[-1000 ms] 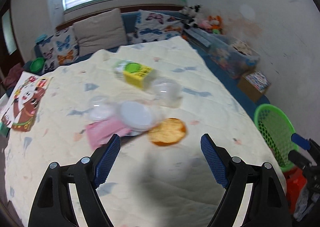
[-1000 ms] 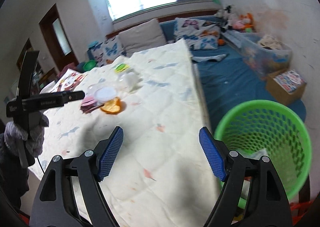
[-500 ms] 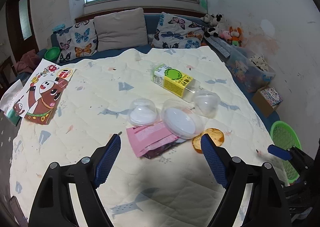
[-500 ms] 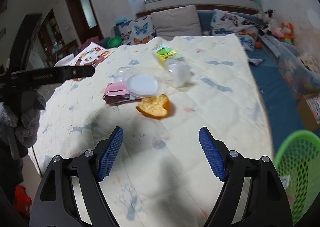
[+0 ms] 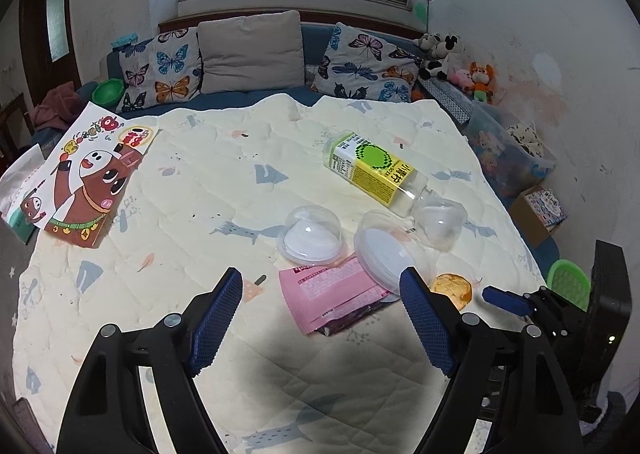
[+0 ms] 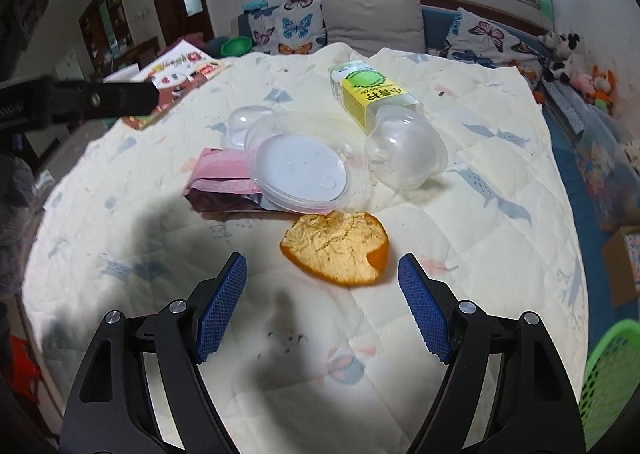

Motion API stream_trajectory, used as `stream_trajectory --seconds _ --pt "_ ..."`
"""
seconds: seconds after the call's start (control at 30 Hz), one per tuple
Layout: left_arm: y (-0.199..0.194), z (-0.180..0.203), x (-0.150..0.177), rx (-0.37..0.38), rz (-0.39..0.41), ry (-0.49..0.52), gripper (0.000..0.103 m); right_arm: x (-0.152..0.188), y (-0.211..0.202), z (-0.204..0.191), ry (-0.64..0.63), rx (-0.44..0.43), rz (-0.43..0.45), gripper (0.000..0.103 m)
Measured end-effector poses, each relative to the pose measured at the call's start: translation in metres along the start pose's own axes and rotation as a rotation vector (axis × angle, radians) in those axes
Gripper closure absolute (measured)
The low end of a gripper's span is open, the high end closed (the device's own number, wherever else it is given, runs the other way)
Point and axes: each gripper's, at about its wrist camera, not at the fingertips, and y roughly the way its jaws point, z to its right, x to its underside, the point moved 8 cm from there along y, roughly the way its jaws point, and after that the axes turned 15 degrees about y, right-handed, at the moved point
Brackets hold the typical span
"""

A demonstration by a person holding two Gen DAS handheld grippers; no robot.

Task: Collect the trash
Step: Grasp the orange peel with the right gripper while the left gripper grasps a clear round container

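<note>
A: What's the biggest thing here?

B: A cream quilt (image 5: pixel 224 190) printed with small grey-blue animals, spread over the bed; butterfly cushions (image 5: pixel 166 70) and a plain beige pillow (image 5: pixel 250 50) line the far side under the window

A: And the trash bin?

B: A green mesh basket (image 6: pixel 612 378) stands off the bed's edge at the lower right of the right wrist view; only part of it shows

A: What about the trash itself?

B: All of it lies in one cluster on the quilt; a clear bottle with a yellow and green label (image 6: pixel 370 94) lies on its side at the far end; a clear domed cup (image 6: pixel 404 152) lies at its neck, tipped on its side; another clear cup with a white lid (image 6: pixel 300 170) leans on a pink wrapper (image 5: pixel 332 294); a third small dome (image 5: pixel 312 234) sits upright just left of it; nearest the right gripper lies an orange peel (image 6: pixel 340 248), pith side up, just beside the lidded cup

A: The grippers?

B: The right gripper (image 6: pixel 322 302) hovers over the quilt with its jaws spread wide and nothing between the pads; the peel lies just ahead of the tips; the left gripper (image 5: pixel 320 318) is spread wide too and empty, above the quilt with the pink wrapper just beyond its tips

A: Anything else?

B: A cartoon picture book (image 5: pixel 86 182) lies near the quilt's left edge, well apart from the trash
</note>
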Motion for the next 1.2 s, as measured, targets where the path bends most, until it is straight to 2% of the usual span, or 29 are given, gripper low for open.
stream_trajectory --seconds 0.37,0.53,0.6,0.9,1.2 --pt "0.018 -0.003 -0.001 0.029 -0.014 -0.005 0.029 -0.002 0.028 0.006 -0.009 0.035 -0.034 0.029" --pt "0.026 0.004 -0.002 0.044 -0.017 0.016 0.03 -0.001 0.034 0.008 -0.011 0.039 -0.039 0.036" --pt "0.03 0.01 -0.004 0.049 -0.016 0.031 0.031 0.0 0.032 0.007 -0.011 0.031 -0.038 0.042" --pt "0.051 0.03 -0.013 0.088 -0.028 0.063 0.043 -0.001 0.014 0.013 0.021 0.001 -0.012 0.056" --pt "0.074 0.041 -0.022 0.1 -0.054 0.094 0.057 0.003 -0.013 0.026 0.07 -0.014 0.022 0.058"
